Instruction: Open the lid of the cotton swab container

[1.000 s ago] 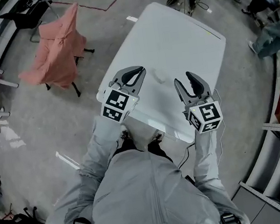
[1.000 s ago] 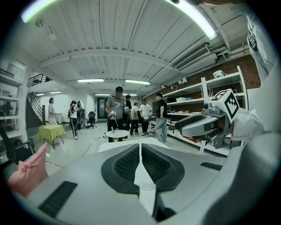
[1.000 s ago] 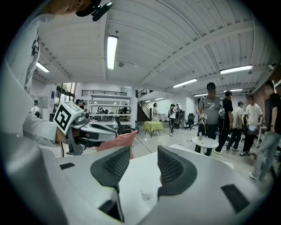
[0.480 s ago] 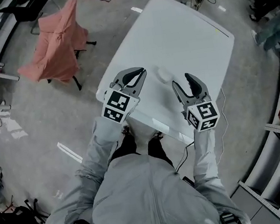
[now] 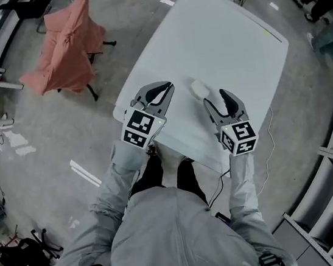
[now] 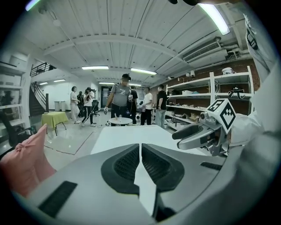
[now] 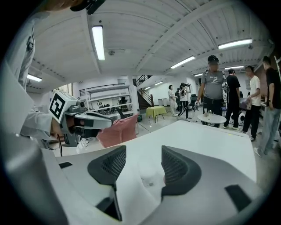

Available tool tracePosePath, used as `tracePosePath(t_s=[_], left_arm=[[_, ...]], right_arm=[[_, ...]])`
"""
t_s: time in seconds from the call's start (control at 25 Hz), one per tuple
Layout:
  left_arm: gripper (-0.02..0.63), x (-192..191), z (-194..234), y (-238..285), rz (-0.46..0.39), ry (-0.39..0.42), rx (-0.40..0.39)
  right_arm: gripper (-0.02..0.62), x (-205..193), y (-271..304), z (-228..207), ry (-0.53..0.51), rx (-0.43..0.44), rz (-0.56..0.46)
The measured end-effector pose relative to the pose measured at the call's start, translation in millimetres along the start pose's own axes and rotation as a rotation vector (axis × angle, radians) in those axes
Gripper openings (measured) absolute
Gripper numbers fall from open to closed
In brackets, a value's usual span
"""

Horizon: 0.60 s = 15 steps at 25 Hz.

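Left gripper (image 5: pixel 166 87) fingers clenched, empty. Right gripper (image 5: pixel 215 97) fingers, just opening, stand released and empty beside the container (image 5: pixel 198 88) on the tabletop (image 5: pixel 226 35).

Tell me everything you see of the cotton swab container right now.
The cotton swab container is a small, rounded, pale translucent plastic tub resting on the white table near the person's edge. Its lid seems to be on, and a small dark mark shows on its side. It sits in line with the gap of the right gripper, whose jaws have just been opening and stand wide; the pads do not touch it. Only the table touches it.
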<state>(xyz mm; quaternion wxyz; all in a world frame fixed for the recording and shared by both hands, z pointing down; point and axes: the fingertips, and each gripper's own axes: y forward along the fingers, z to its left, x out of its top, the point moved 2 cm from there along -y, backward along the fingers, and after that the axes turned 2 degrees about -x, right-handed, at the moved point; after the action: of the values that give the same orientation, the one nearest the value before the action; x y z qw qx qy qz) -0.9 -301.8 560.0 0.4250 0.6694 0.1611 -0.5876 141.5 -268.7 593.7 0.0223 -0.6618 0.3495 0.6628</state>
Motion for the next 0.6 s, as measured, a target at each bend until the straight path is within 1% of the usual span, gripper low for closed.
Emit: tracePosePath(t_s=[0.24, 0.6], left_arm=[[0.031, -22.0, 4.5, 16.0, 0.027, -0.02, -0.007], [0.031, -49.0, 17.1, 30.1, 0.075, -0.051, -0.015]], right_arm=[[0.247, -17.6, 17.9, -9.5, -0.001, 0.006, 0.031], [0.25, -45.6, 48.9, -10.7, -0.003, 0.025, 0.084]])
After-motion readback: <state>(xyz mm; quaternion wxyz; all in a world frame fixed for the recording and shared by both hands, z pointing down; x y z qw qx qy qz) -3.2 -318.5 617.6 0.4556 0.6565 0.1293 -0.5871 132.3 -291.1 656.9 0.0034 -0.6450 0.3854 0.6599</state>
